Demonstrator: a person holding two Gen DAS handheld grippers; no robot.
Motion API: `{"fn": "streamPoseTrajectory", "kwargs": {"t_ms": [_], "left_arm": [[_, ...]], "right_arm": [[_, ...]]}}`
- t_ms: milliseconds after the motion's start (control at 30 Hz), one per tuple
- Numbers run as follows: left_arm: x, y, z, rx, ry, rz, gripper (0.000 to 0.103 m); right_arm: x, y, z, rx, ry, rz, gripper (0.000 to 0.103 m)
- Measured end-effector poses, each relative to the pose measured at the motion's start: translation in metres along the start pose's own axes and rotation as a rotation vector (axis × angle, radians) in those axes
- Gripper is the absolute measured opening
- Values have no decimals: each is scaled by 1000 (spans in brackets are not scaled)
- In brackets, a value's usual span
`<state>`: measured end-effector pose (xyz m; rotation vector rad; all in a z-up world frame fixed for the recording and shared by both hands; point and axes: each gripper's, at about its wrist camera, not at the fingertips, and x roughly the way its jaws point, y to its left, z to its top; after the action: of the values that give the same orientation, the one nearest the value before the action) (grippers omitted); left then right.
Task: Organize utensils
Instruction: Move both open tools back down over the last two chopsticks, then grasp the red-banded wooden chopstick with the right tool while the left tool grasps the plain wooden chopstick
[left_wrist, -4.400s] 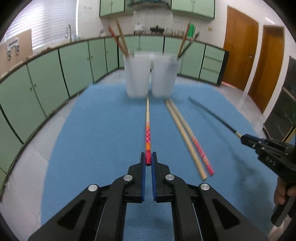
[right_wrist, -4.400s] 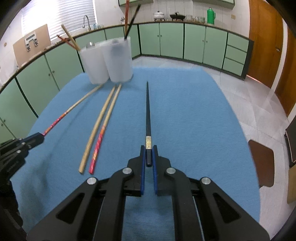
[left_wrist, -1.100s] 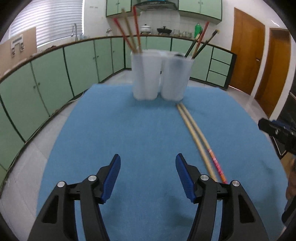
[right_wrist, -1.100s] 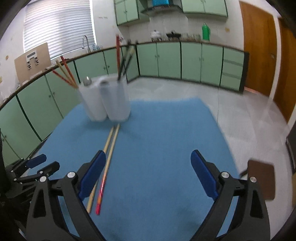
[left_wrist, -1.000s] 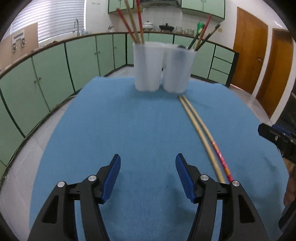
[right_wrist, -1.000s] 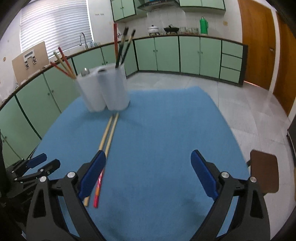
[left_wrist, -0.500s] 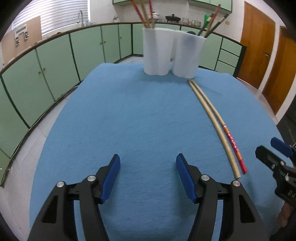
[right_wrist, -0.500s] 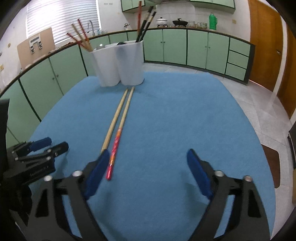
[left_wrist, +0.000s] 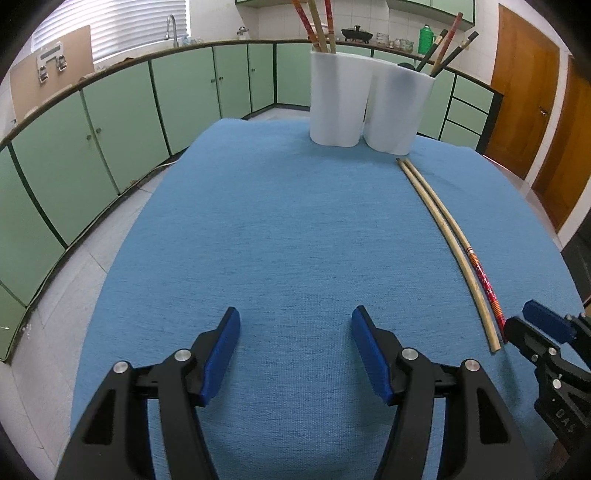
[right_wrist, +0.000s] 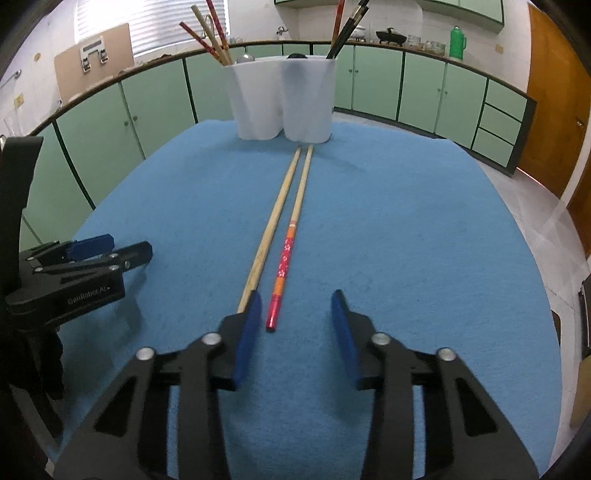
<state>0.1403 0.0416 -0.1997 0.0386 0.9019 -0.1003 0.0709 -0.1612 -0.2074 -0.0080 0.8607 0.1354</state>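
Closing, right gripper (right_wrist: 295, 321) jaws tilt down around the red-ended chopstick (right_wrist: 282, 266) tip without touching yet, left gripper (left_wrist: 295, 350) hovers half-open, empty above the table (left_wrist: 258, 221).

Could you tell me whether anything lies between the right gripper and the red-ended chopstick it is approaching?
Nothing visible does. The red-ended chopstick has its near end just inside the closing right gripper; the plain chopstick lies alongside, outside the left finger.

Chopsticks (right_wrist: 286, 229) before holder (right_wrist: 284, 103), on cloth (right_wrist: 406, 240)
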Motion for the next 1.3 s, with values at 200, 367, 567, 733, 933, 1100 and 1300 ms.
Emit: {"fn": "streamPoseTrajectory", "kwargs": {"t_ms": [200, 367, 567, 733, 933, 1100, 1300], "left_arm": [[1, -6, 1, 7, -2, -2, 62], [-3, -19, 0, 17, -10, -36, 62], [-13, -49, -2, 52, -40, -106, 62], [-20, -73, -5, 64, -54, -177, 62], [-15, -97, -10, 104, -21, -214, 60], [-8, -105, -13, 114, 1, -211, 50], [-6, -102, -11, 98, 1, -164, 7]], "right_arm": [[4, 5, -3, -20, 36, -1, 13], [3, -3, -4, 14, 35, 10, 5], [-3, -31, -8, 93, 27, -40, 5], [-6, -56, -13, 153, 26, -81, 5], [-6, -87, -11, 200, 16, -121, 5], [-4, -98, -8, 216, 14, -127, 5], [1, -91, -6, 196, 17, -120, 5]]}}
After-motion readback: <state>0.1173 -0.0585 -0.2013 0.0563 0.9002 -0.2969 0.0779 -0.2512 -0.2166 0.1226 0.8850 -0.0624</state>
